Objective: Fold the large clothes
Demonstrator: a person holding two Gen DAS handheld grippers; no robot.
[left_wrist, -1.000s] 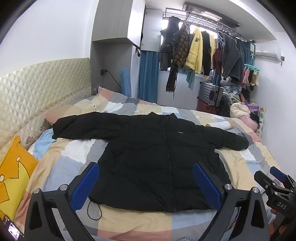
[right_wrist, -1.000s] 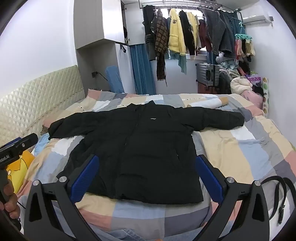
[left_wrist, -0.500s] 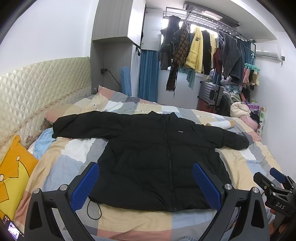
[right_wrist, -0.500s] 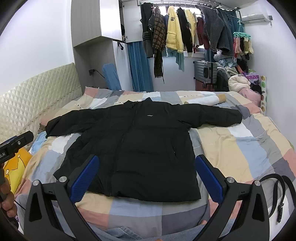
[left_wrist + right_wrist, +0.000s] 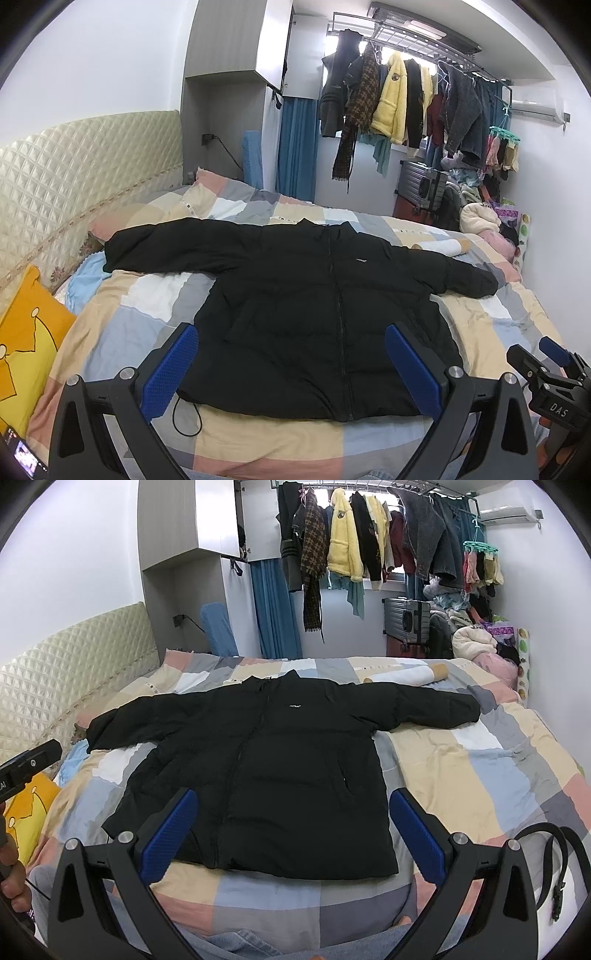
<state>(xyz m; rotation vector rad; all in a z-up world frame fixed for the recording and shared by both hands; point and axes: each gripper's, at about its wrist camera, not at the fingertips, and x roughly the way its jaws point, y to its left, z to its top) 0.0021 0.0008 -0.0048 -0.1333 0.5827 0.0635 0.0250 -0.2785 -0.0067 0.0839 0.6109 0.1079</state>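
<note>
A large black puffer jacket [image 5: 314, 310] lies flat and face up on the patchwork bed, zipped, both sleeves spread out sideways. It also shows in the right wrist view [image 5: 280, 764]. My left gripper [image 5: 291, 365] is open and empty, held above the jacket's hem at the near bed edge. My right gripper [image 5: 291, 834] is open and empty, also held over the hem. Neither touches the jacket. The right gripper's body [image 5: 546, 376] shows at the left view's right edge.
A yellow pillow [image 5: 26, 339] lies at the left by the quilted headboard [image 5: 74, 173]. A black belt [image 5: 554, 853] lies on the bed [image 5: 480, 768] at the right. A paper roll [image 5: 406, 674] lies behind the jacket. Clothes hang on a rack [image 5: 369, 535] beyond the bed.
Both grippers have drawn back and risen slightly, so the jacket sits a little farther away in both views. The jacket has not moved.
</note>
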